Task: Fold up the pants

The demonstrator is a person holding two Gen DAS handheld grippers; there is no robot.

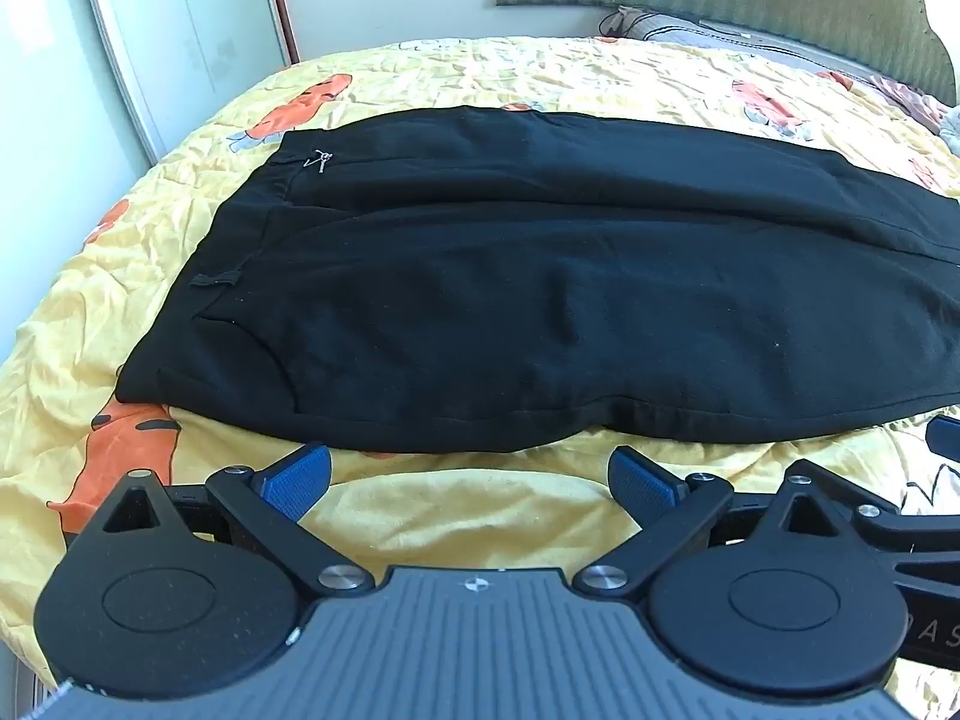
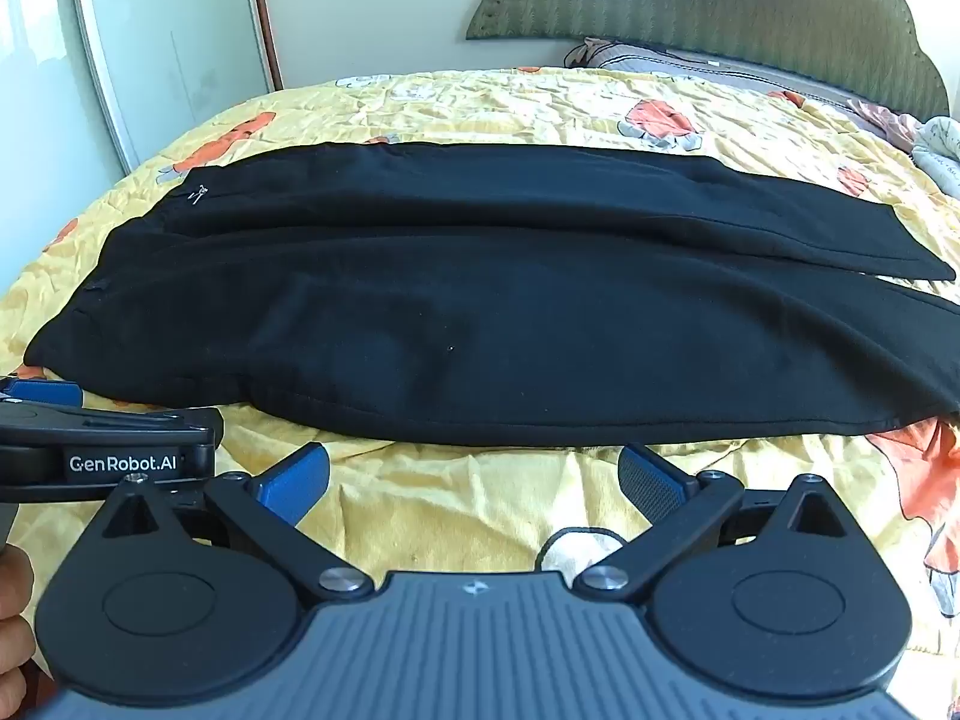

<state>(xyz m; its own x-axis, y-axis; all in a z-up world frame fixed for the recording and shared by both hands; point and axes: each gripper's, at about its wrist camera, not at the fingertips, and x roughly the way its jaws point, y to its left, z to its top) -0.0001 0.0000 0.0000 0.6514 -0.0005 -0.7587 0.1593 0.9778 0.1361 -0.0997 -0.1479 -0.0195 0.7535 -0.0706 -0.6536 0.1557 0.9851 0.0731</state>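
- A pair of black pants [image 1: 540,288] lies flat across a yellow bedspread [image 1: 456,516] printed with orange carrots, waistband to the left and both legs running out to the right.
- A small silver zipper pull [image 1: 321,159] shows near the waistband at the far left corner.
- The left gripper [image 1: 468,480] hovers just in front of the pants' near edge, its blue-padded fingers [image 1: 300,474] spread wide with nothing between them.
- The right gripper [image 2: 474,480] hovers likewise near the same edge, jaws apart and empty.
- In the right wrist view the left gripper appears at the left edge, marked "GenRobot.AI".
- A green headboard [image 2: 708,6] and a pillow [image 2: 690,60] stand beyond the bedspread.
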